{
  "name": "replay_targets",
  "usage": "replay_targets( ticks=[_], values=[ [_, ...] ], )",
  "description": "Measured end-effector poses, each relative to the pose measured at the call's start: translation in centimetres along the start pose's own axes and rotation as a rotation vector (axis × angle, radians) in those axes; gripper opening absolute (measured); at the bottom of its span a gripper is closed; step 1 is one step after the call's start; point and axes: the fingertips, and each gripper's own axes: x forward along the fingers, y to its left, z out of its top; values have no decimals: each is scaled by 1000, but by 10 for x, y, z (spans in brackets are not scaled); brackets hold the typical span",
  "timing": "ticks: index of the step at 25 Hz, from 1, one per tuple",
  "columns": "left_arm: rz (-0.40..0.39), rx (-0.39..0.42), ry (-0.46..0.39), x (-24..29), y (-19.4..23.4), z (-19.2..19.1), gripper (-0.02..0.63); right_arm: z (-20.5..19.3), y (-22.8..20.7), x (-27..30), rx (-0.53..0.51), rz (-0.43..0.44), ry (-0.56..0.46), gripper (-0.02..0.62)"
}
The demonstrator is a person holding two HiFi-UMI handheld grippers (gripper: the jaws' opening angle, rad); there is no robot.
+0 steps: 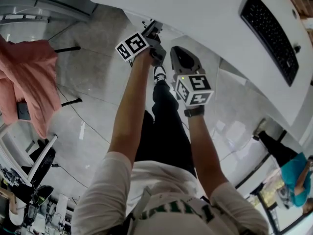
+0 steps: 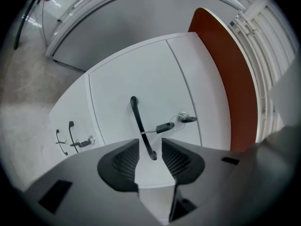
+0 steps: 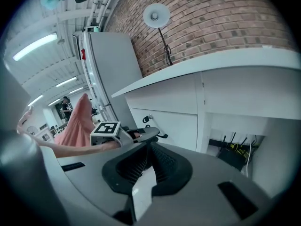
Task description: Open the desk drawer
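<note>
Ribbed black fingers (image 2: 123, 163) of the left gripper (image 2: 150, 147) are held apart astride the black bar handle (image 2: 137, 117) of the white drawer (image 2: 141, 69), not yet clamped for pulling, while the right gripper (image 3: 147, 147) is held closed and empty

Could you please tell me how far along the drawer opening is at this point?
Done: the left gripper is at the drawer front, open jaws straddling the lower end of its black handle. In hand: no grip yet; the pads don't press it. Left: close, then pull; the drawer looks flush with the panel beside it. The right gripper is shut, empty.
</note>
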Motion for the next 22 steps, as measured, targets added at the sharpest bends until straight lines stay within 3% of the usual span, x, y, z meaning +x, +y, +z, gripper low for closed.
replay_targets(
  ticks=[5,8,14,22],
  values=[
    [-24,-69,-9,7,2,-3,123,1,-6,-1,11,-7,0,5],
    [-36,-74,-18,8,3,-4,55,-2,-7,-1,20,-2,4,5],
    [-82,-172,-45,9,-1,-5,32,-11,-15,3,46,-24,21,5],
    [-62,-213,-51,6,0,-2,26,2,-19,-6,77,-58,-10,5]
  ],
)
